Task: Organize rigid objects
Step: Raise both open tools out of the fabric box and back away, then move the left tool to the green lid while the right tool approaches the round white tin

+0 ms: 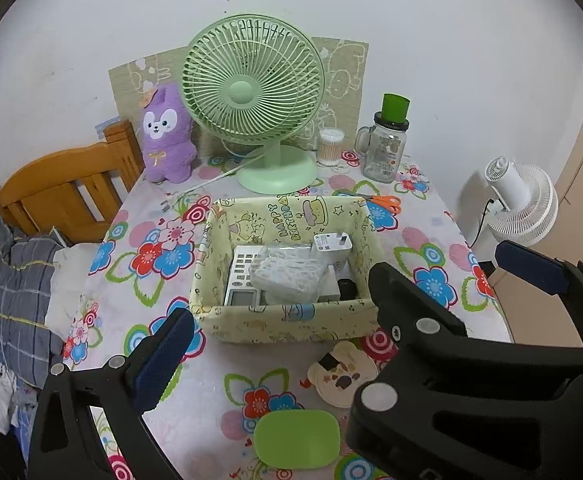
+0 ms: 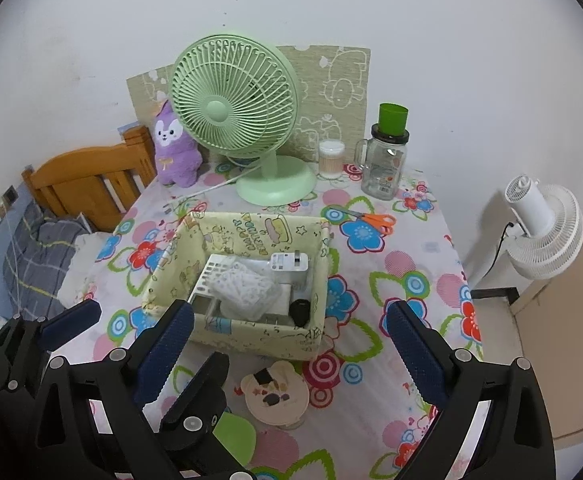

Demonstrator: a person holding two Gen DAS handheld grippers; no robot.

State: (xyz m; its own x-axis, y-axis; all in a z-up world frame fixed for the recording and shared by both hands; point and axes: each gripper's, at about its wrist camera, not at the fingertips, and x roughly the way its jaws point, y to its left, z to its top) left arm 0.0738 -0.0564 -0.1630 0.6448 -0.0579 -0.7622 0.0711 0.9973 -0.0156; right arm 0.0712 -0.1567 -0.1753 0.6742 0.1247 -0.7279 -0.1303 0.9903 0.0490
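Right tool (image 2: 287, 344) hangs over the near edge of the worktop (image 2: 423, 248), jaws spread wide & empty, nothing btwn the blue pads. Left tool (image 1: 279, 312) sits just to its left, also spread wide w/ nothing held.

Directly ahead of both: a yellow fabric storage box (image 2: 195, 248) w/ cartoon print, open top, standing in the middle of the floral cloth. Inside it, packed close together: a white remote w/ grey buttons (image 1: 240, 276) lying flat on the left; a clear plastic case of white bits (image 1: 287, 272) resting on top of the remote; a white plug adapter (image 1: 333, 245) toward the back right; a small black object (image 2: 300, 312) in the near right corner.

Outside the box, near edge of worktop: a round bear-shaped lidded tin (image 2: 275, 394) and a flat green oval pad (image 1: 296, 439), just apart from each other.

Behind the box: green desk fan (image 1: 251, 92), purple plush (image 1: 167, 136) to its left, a clear tub of cotton swabs (image 1: 330, 146) and a glass handled jar (image 1: 383, 152) w/ a green cup (image 1: 395, 106) standing on its lid to the right. Orange-handled scissors (image 2: 371, 220) lie flat btwn jar & box.

Beyond the worktop: wooden bed frame (image 1: 63, 192) at left, white floor fan (image 2: 543, 228) at right.
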